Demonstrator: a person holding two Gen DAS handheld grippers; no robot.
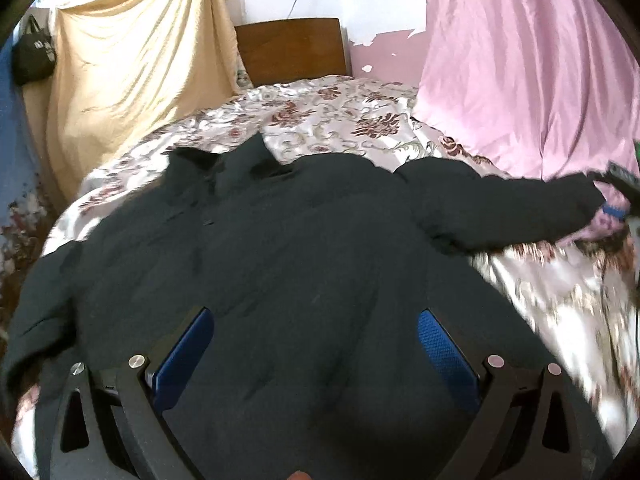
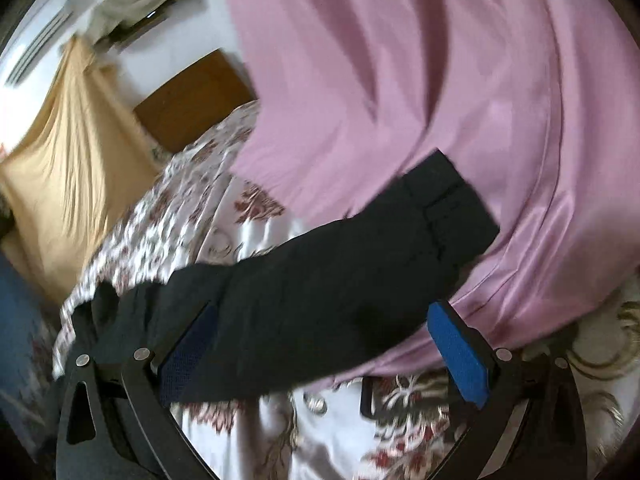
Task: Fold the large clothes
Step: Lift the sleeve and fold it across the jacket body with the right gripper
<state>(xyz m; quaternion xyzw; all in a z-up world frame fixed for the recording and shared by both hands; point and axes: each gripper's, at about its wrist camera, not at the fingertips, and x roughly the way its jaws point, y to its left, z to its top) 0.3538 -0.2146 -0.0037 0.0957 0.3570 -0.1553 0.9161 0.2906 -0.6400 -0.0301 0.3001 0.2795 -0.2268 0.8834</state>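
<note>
Jacket: big dark jacket [image 1: 280, 264] was spread flat over the floral bedspread [image 1: 340, 112], taking up most of the middle of the bed, collar end pointing toward the headboard [image 1: 292, 50].

Sleeve: one sleeve [image 2: 328, 276] stretched out toward the bed's right edge, its cuff resting against the pink sheet [image 2: 460, 100] draped there. In the left wrist view the same sleeve [image 1: 500, 208] ran out to the right side of the frame.

Other sleeve: the opposite one [image 1: 44, 292] trailed off toward the bed's left edge, kinda bunched.

Left gripper: left gripper [image 1: 314, 346] hung over the jacket's lower body, jaws spread wide, nothing between the blue pads [image 1: 184, 348]. Couldn't tell if the tips actually touched the fabric.

Right gripper: right gripper [image 2: 322, 348] had its jaws wide apart too, straddling the sleeve partway along. The blue pads [image 2: 460, 344] sat on either side of the sleeve but weren't pinching it. In the left wrist view it showed at the far right by the cuff [image 1: 622, 196], pretty blurry.

Background: tan cloth [image 1: 132, 52] hung on the left by the headboard, a black bag [image 1: 34, 54] hanging next to it.

Blur: right wrist view was smeared, so fine detail on the bedspread [image 2: 248, 432] was a wash.
</note>
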